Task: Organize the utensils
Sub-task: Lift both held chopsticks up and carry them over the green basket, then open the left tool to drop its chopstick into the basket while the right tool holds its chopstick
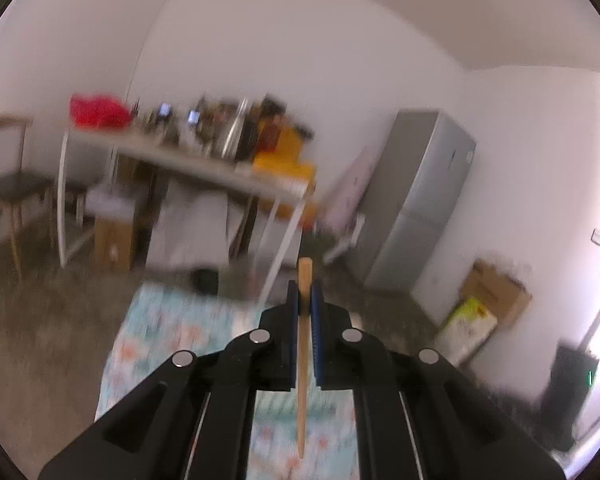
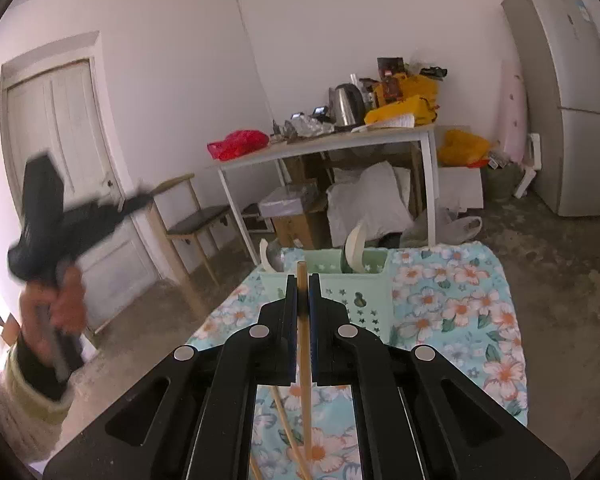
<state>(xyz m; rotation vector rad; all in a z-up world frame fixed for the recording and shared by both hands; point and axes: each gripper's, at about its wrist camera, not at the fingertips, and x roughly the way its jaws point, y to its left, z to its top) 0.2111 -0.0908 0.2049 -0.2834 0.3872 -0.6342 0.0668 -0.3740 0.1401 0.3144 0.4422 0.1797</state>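
Left wrist view: left gripper (image 1: 305,292) clamped on a wooden chopstick (image 1: 302,360), upright between the pads, raised over the floral tablecloth (image 1: 160,332). Right gripper (image 2: 303,292) clamped on another chopstick (image 2: 305,364). Green basket (image 2: 352,296) sits at the cloth's far edge; loose chopsticks (image 2: 286,428) lie near the near edge.

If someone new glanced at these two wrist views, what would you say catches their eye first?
Most striking is the light wooden chopstick clamped upright in the black left gripper, and another wooden chopstick clamped likewise in the black right gripper. Just beyond the right gripper, a pale green perforated plastic basket stands on the blue floral tablecloth. Farther back is a cluttered white table.
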